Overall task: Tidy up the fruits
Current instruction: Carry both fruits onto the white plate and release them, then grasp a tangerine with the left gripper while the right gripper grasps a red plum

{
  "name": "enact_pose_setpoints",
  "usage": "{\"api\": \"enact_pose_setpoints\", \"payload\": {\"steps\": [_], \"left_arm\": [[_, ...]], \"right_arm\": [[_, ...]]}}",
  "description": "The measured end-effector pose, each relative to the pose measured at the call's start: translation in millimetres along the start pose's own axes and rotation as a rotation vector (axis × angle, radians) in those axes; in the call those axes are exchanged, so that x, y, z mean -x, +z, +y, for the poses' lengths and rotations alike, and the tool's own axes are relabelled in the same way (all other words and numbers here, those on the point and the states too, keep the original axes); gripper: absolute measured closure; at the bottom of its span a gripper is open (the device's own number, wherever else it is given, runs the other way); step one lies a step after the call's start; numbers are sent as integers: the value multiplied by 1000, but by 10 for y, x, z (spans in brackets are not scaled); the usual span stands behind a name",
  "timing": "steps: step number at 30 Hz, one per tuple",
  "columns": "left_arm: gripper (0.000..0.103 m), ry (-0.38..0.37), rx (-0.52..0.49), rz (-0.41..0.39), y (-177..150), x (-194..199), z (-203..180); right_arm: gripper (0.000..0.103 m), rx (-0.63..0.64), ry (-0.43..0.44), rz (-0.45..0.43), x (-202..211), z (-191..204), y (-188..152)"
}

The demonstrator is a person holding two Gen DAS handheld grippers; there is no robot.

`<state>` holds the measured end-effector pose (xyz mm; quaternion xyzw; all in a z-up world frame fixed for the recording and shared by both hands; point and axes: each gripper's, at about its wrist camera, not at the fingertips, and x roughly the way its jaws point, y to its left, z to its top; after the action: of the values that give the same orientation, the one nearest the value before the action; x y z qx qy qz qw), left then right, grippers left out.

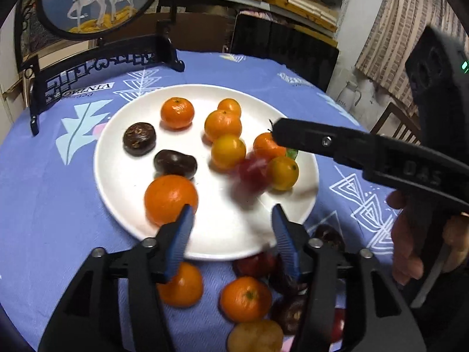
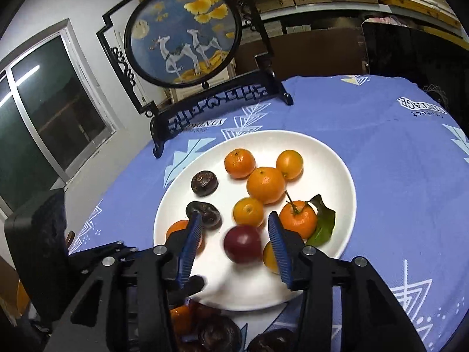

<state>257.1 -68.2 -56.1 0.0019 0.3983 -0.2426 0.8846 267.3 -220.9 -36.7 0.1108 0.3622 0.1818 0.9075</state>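
A white plate [image 1: 123,187] [image 2: 337,164] on the blue tablecloth holds several oranges, such as one at its near left [image 1: 170,198], and two dark brown fruits [image 1: 139,138] [image 2: 204,183]. A red fruit [image 1: 252,173] [image 2: 243,243], motion-blurred, lies on the plate between my right gripper's open fingers, touching neither. My right gripper [image 2: 234,249] is open above the plate's near part. My left gripper [image 1: 233,234] is open and empty over the plate's near rim. Loose oranges [image 1: 245,298] and dark fruits [image 1: 290,311] lie on the cloth below it.
A black carved stand with a round deer painting [image 1: 96,0] [image 2: 183,32] stands on the table behind the plate. The right gripper's body [image 1: 366,152] reaches in over the plate's right side. Shelves and a dark chair back [image 1: 281,47] stand beyond the table.
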Motion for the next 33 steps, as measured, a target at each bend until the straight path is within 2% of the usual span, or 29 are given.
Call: {"api": "enact_pose_setpoints", "payload": {"steps": [2, 6, 10, 15, 17, 19, 25, 28, 29, 33], "left_arm": [[39, -4, -13, -11, -85, 113, 0], [39, -24, -57, -10, -295, 350, -69], [39, -48, -138, 25, -626, 572, -237], [39, -25, -206, 49, -985, 728, -428], [48, -33, -189, 57, -1080, 762, -449], [53, -47, -157, 66, -1146, 761, -455], [54, -57, -44, 66, -1167, 626, -380], [62, -87, -13, 56, -1175, 600, -371], [66, -96, -7, 55, -1178, 606, -360], [66, -143, 36, 48, -1230, 717, -283]], "right_arm": [[56, 1, -6, -20, 100, -29, -79], [54, -26, 15, -58, 378, -121, -288], [53, -47, 0, -74, 622, -202, -549], [53, -78, -6, -62, 826, -282, -829], [53, -82, -8, -54, 875, -277, -926], [53, -78, -8, -46, 906, -261, -997], [53, -69, -2, -19, 1008, -209, -1198], [53, -54, 2, -2, 1032, -165, -1253], [53, -38, 8, 13, 1031, -130, -1285], [53, 49, 48, 94, 934, 64, -1410]]}}
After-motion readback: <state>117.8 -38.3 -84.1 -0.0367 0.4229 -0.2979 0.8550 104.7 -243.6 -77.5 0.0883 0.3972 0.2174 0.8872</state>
